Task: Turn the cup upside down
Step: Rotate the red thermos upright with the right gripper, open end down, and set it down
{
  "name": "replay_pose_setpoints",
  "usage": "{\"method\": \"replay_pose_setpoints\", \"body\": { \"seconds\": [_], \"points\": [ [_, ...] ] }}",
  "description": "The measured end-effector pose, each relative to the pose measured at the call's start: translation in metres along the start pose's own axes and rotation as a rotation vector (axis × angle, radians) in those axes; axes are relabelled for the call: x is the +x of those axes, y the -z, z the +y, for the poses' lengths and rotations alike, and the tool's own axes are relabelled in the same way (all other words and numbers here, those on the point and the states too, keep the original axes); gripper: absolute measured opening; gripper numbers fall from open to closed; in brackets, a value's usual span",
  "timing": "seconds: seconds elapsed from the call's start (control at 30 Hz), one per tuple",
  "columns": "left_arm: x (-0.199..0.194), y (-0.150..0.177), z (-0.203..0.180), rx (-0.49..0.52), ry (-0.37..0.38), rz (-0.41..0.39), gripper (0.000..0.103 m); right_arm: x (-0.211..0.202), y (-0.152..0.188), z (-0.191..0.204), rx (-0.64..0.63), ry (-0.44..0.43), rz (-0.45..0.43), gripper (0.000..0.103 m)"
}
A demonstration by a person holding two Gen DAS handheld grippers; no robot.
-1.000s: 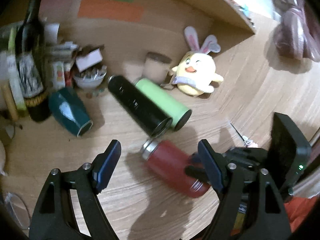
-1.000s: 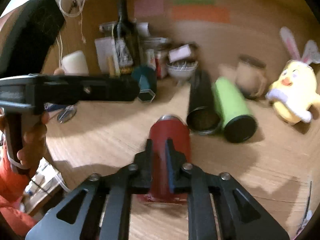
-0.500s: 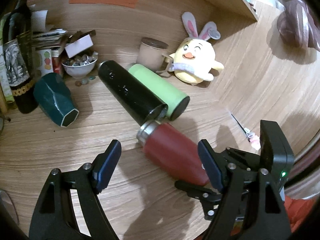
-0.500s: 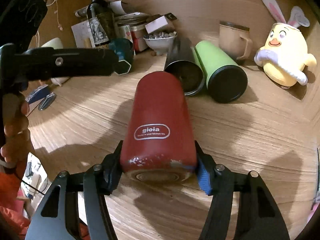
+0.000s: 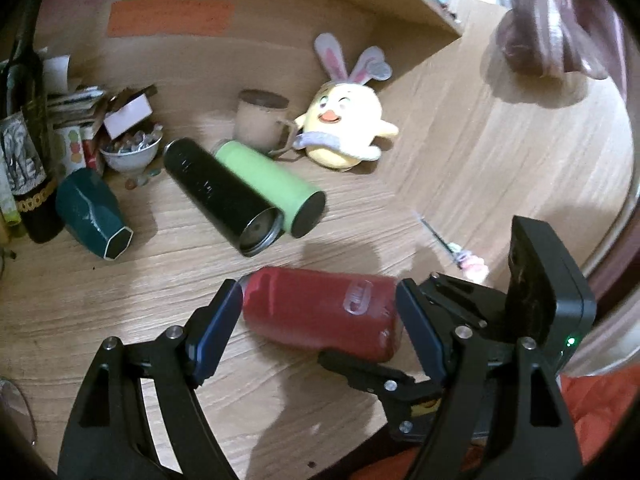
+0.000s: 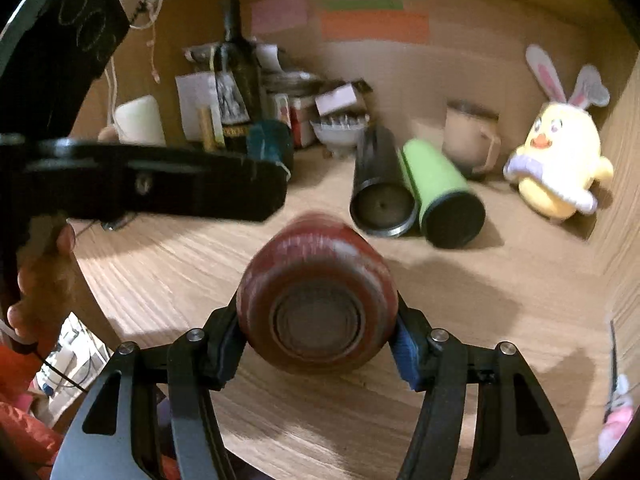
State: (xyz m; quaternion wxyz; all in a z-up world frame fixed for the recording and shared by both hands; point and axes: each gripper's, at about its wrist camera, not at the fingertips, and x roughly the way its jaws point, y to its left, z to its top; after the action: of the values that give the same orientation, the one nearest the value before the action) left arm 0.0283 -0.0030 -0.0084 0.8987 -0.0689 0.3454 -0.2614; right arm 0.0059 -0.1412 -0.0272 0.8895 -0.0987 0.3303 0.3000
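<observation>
The red cup is held near its base between the fingers of my right gripper, lifted off the wooden table, its flat bottom facing the camera. In the left wrist view the red cup lies about level, its steel rim to the left, with the right gripper clamped on its right end. My left gripper is open, its fingers on either side of the cup in the picture, and holds nothing.
A black tumbler and a green tumbler lie side by side behind the cup. A teal cup lies at the left. A beige mug, a yellow plush chick, a bottle and clutter stand at the back.
My right gripper closed on the red cup, lifted it off the table and tipped it so its base now faces the right camera. The left gripper stayed open.
</observation>
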Motion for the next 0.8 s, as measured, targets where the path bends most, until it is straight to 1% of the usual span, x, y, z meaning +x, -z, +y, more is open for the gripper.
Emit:
{"method": "replay_pose_setpoints", "body": {
  "seconds": [0.1, 0.27, 0.33, 0.43, 0.57, 0.73, 0.8],
  "points": [
    [-0.005, -0.004, -0.001, -0.003, 0.013, -0.016, 0.078, -0.001, -0.008, 0.003, -0.003, -0.005, -0.02, 0.058],
    [-0.004, -0.01, 0.009, -0.018, -0.011, -0.023, 0.078, 0.004, -0.022, 0.007, -0.002, -0.022, -0.036, 0.058],
    [-0.001, -0.014, 0.017, -0.036, -0.028, -0.019, 0.078, 0.01, -0.028, 0.008, -0.004, -0.024, -0.035, 0.058],
    [0.001, -0.017, 0.031, -0.077, -0.011, -0.021, 0.078, 0.015, -0.033, 0.009, 0.001, -0.025, -0.032, 0.058],
    [0.002, -0.02, 0.042, -0.111, -0.011, -0.034, 0.079, 0.022, -0.038, 0.01, 0.014, -0.032, -0.025, 0.058],
    [0.0, -0.021, 0.05, -0.132, -0.039, -0.056, 0.079, 0.028, -0.041, 0.005, 0.063, -0.08, -0.014, 0.059],
    [-0.001, -0.02, 0.051, -0.14, -0.048, -0.062, 0.081, 0.028, -0.04, 0.003, 0.079, -0.101, -0.004, 0.059]
  ]
}}
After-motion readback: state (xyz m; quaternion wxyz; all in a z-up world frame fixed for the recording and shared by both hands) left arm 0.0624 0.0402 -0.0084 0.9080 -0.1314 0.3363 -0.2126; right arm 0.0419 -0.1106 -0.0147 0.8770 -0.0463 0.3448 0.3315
